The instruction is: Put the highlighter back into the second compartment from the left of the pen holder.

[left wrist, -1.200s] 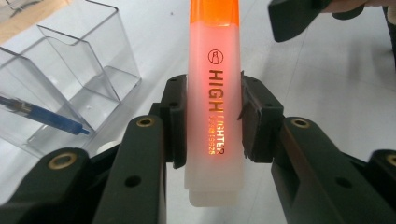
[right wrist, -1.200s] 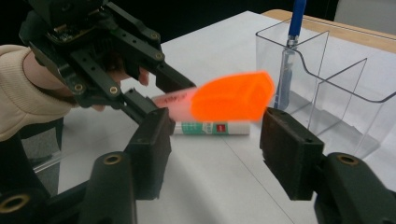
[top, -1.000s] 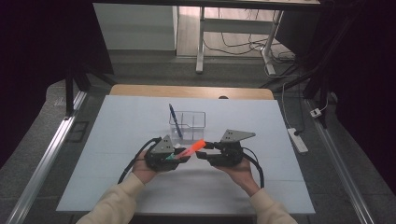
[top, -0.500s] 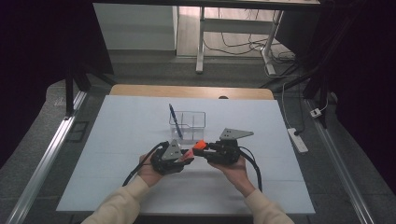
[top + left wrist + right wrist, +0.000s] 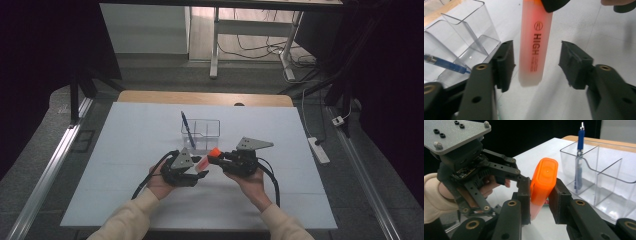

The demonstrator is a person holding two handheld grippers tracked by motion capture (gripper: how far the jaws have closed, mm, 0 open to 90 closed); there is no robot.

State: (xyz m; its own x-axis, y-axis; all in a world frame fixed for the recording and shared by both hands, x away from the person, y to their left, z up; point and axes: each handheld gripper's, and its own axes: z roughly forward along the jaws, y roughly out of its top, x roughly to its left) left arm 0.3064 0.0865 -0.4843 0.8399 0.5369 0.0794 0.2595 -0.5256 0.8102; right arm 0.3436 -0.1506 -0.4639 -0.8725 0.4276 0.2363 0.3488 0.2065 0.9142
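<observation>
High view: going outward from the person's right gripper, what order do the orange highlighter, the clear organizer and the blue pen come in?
1. Orange highlighter, in the right gripper, at its left.
2. Clear organizer, just beyond.
3. Blue pen, standing in the organizer's left compartment.

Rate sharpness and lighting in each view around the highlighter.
High view: dark surround, evenly lit table, highlighter small and soft. Left gripper view: highlighter print crisp, near jaws slightly soft, bright white tabletop. Right gripper view: orange cap sharp, foreground jaws softer, dark backdrop.

A clear plastic organizer (image 5: 201, 134) with compartments stands on the white table (image 5: 125, 150). A blue pen (image 5: 187, 129) stands upright in its left compartment. A white power strip (image 5: 319, 150) lies on the floor, well to the organizer's right.
</observation>
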